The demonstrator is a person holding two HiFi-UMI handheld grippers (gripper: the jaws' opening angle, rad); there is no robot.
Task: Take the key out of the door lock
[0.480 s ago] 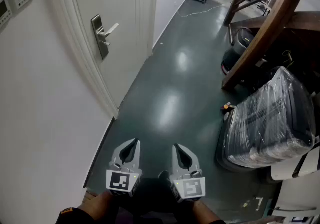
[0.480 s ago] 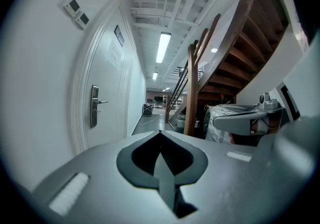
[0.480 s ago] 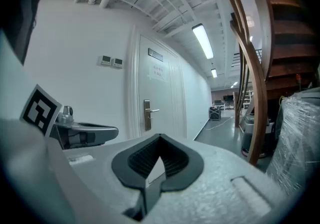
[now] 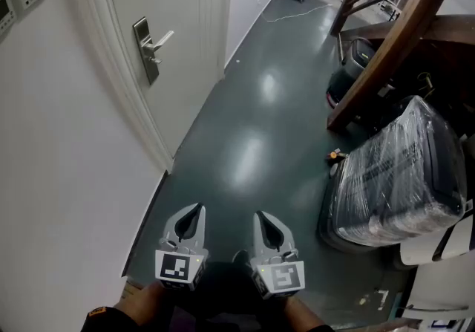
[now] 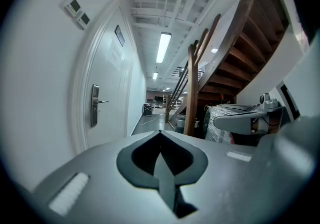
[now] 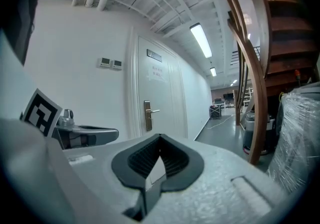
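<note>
Door lock (image 4: 146, 48): silver plate, lever handle, on white door (image 4: 182, 4); key too small to see. Your left gripper (image 4: 196, 209) and right gripper (image 4: 260, 216): jaws pressed together, empty.

Left gripper (image 4: 194, 210): pale grey shell, black-and-white marker cube (image 4: 177, 267).
Right gripper (image 4: 261, 217): matching grey shell, paler marker.
Sleeve (image 4: 104, 319): dark, orange patch.
</note>
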